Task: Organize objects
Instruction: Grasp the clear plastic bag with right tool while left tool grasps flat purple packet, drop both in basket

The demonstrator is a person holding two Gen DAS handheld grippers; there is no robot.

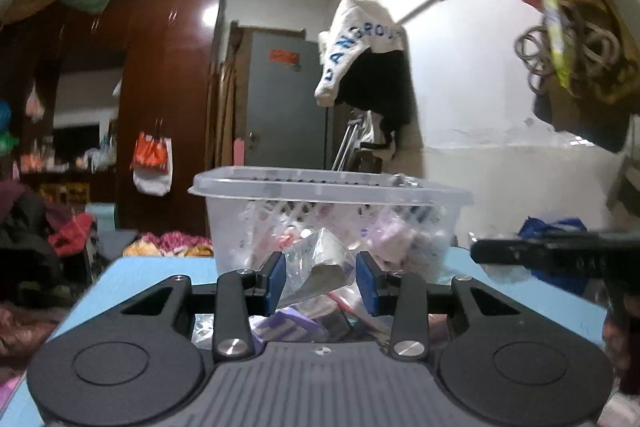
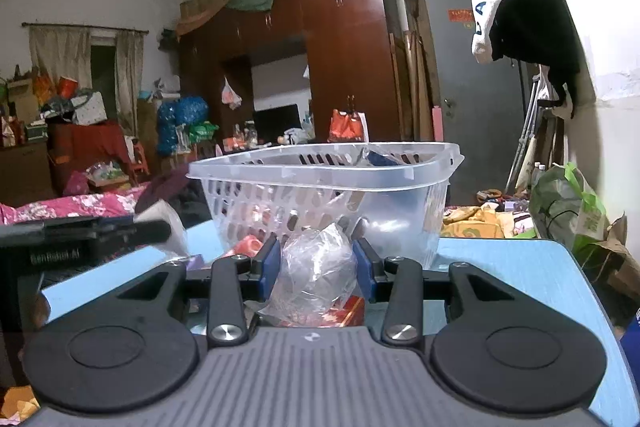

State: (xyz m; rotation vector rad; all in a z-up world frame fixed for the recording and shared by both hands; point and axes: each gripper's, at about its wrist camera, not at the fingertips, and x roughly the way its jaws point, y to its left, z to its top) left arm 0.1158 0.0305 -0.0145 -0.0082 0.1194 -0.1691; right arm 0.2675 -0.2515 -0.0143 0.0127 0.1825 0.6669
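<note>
The left gripper (image 1: 320, 277) and the right gripper (image 2: 316, 273) are each clamping a crinkled plastic packet (image 1: 318, 263), probably for dropping into the clear perforated basket (image 2: 320, 167).

Behind the blue table (image 2: 520, 267), whose top looks smooth with a faint brushed grain, stands the basket (image 2: 320, 179), translucent plastic, glossy, with slotted walls. In front of the basket, a crinkled clear plastic bag (image 2: 320, 267) shines between the right gripper's (image 2: 318, 269) matt blue pads (image 2: 272, 263). The left gripper (image 1: 320, 277) shows matt black plastic arms and bright metal screws; a clear, wrinkled packet (image 1: 316, 263) sits between its pads. Far behind the basket, the wardrobe (image 2: 348, 47) is glossy reddish wood.
</note>
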